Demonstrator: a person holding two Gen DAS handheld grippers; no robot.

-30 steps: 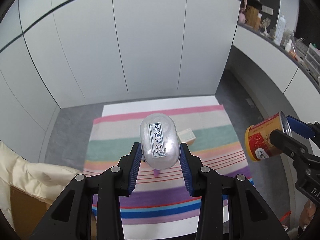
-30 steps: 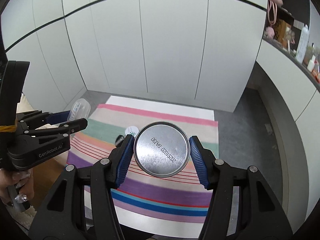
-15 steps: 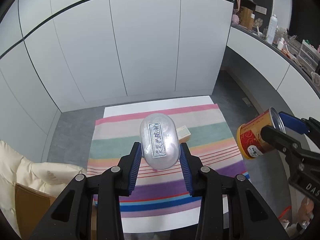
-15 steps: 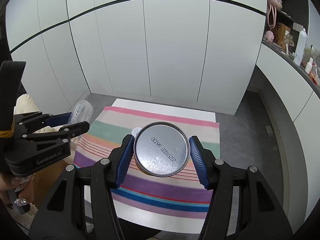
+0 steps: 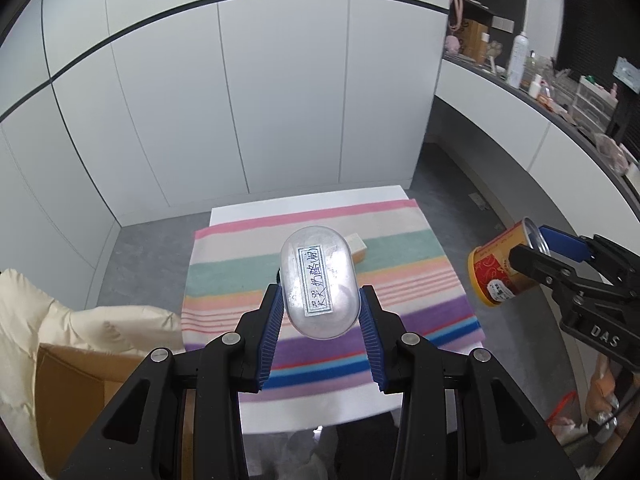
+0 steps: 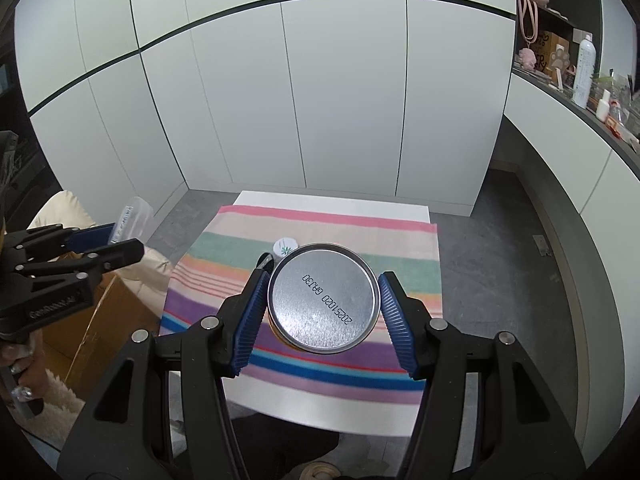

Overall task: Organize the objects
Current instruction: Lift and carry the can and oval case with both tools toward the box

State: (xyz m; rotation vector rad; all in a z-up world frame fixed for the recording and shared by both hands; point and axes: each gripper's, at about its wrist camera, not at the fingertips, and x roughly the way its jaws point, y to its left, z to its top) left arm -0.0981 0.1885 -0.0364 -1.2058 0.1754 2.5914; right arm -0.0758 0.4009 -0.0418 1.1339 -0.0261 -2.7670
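Both grippers are loaded and held in the air above the striped cloth. The left gripper has its blue-padded fingers clamped on a clear oval plastic container with a printed white label, which sits at the centre of the left wrist view. The right gripper is clamped on a round red-and-yellow tin can with a silver stamped base; in the left wrist view the same can shows at the right edge, tilted, well apart from the container.

Below them, the multicoloured striped cloth covers a white table in the lower middle of both frames. Little remains on it — a small cream box just behind the container in the left wrist view, a small white round lid with a green mark, and a dark object beside the lid that is mostly hidden by the can.

An open brown cardboard box stands at the lower left of the right wrist view, beside cream padded fabric. It looks like the likely destination, though its contents are not visible.

By my reading, the pick-up of these two items is done and their placing is left — after that, the few small things on the cloth.
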